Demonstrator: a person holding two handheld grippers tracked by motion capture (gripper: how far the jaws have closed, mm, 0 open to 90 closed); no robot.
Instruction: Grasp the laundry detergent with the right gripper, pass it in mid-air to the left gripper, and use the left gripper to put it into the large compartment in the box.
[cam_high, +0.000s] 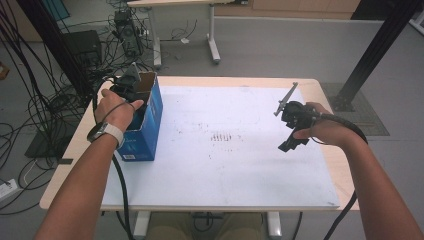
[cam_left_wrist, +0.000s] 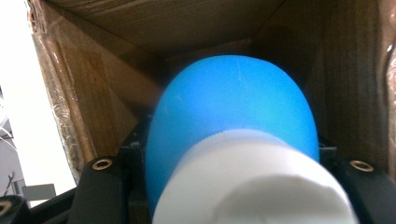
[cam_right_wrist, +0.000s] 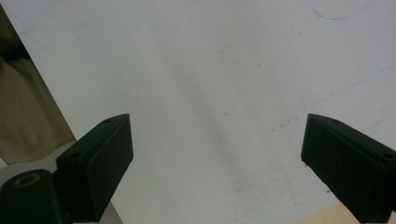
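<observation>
My left gripper (cam_high: 131, 87) reaches down into an open blue cardboard box (cam_high: 145, 135) at the table's left edge. In the left gripper view a blue rounded bottle (cam_left_wrist: 233, 102) with a white ribbed cap (cam_left_wrist: 252, 186) sits between the jaws of that gripper (cam_left_wrist: 233, 154), which is shut on it, inside the box's brown walls (cam_left_wrist: 93, 93). My right gripper (cam_high: 290, 144) hovers over the right side of the white mat (cam_high: 225, 165). Its jaws stand wide open (cam_right_wrist: 217, 158) with nothing between them.
The wooden table (cam_high: 75, 145) shows past the mat's edges. Cables (cam_high: 45, 105) and computer gear lie on the floor to the left and behind. A black frame post (cam_high: 370, 50) stands at the back right, and another desk's legs (cam_high: 212, 40) are farther back.
</observation>
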